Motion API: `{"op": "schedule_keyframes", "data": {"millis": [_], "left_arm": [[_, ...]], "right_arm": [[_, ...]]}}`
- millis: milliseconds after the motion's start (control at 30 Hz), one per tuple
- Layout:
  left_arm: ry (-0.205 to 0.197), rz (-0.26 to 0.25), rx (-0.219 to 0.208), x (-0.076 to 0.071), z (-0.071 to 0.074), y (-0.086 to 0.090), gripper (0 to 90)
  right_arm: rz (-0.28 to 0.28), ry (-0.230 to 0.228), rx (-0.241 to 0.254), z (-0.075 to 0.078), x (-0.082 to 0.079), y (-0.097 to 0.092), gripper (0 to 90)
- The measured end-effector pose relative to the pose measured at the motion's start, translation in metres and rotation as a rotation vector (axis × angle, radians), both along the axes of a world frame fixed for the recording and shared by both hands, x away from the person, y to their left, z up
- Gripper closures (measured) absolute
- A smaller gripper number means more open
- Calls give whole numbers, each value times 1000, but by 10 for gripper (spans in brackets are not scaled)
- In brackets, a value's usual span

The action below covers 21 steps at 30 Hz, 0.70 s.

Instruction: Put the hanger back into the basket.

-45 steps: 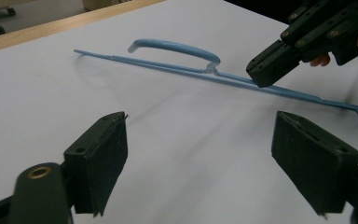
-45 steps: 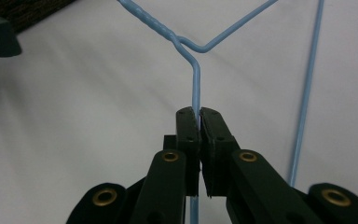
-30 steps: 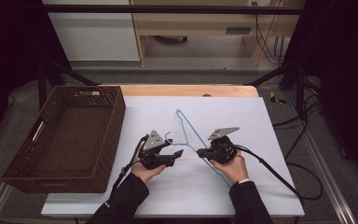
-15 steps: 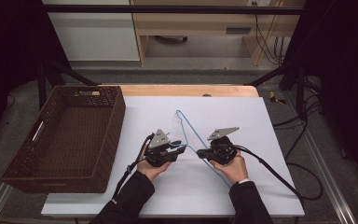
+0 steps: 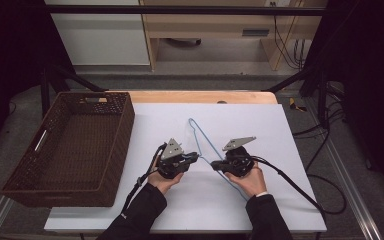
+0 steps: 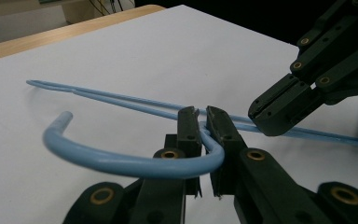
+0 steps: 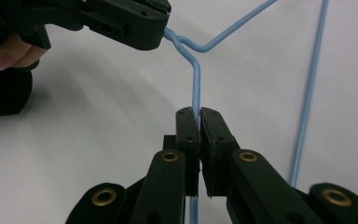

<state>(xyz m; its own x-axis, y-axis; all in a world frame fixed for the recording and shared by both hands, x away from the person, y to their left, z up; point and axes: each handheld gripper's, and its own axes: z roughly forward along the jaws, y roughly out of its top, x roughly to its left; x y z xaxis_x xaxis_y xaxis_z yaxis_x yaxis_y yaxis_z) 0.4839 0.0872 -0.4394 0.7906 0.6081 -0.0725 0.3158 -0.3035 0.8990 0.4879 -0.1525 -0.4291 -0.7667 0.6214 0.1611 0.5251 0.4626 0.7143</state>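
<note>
At far left we see a dark woven basket (image 5: 65, 150), empty and set at the tabletop (image 5: 300, 150) edge, likely as a drop-off. Our left gripper (image 6: 199, 122) has its jaws pinching the thin blue wire hanger (image 6: 121, 161) at the neck, where the smooth rounded hook begins. Just right of it, our right gripper (image 7: 199, 119) has its jaws pressed onto a straight shoulder wire (image 7: 196, 88). We judge this two-point hold keeps the springy frame from twisting; it lies mid-tabletop on matte white

Lab: dark frame posts (image 5: 47, 85), trailing floor cables (image 5: 325, 150).
</note>
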Motion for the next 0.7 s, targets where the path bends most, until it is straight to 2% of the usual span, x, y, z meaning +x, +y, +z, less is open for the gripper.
{"op": "schedule_keyframes", "data": {"millis": [100, 200, 300, 367, 400, 467, 533, 700], "left_arm": [[5, -4, -1, 0, 0, 0, 844], [3, -6, -1, -2, 1, 0, 846], [2, -6, 6, -3, 2, -1, 846], [3, -4, 6, -3, 2, -2, 846], [5, -1, 7, -4, 3, -2, 846], [6, 1, 9, -4, 3, -3, 846], [5, 4, 9, -5, 4, -3, 846], [4, 7, 10, -6, 5, -5, 846]], "right_arm": [[1, -6, -11, 0, -1, 0, 858], [-9, -23, -25, 2, -3, 0, 774], [-33, -59, -53, 5, -6, 0, 628], [-40, -83, -80, 7, -8, -1, 574], [-47, -79, -80, 8, -9, 0, 558], [-50, -71, -90, 8, -10, 1, 559], [-54, -63, -125, 6, -11, 6, 570], [-41, -43, -162, 1, -10, 16, 649]]}}
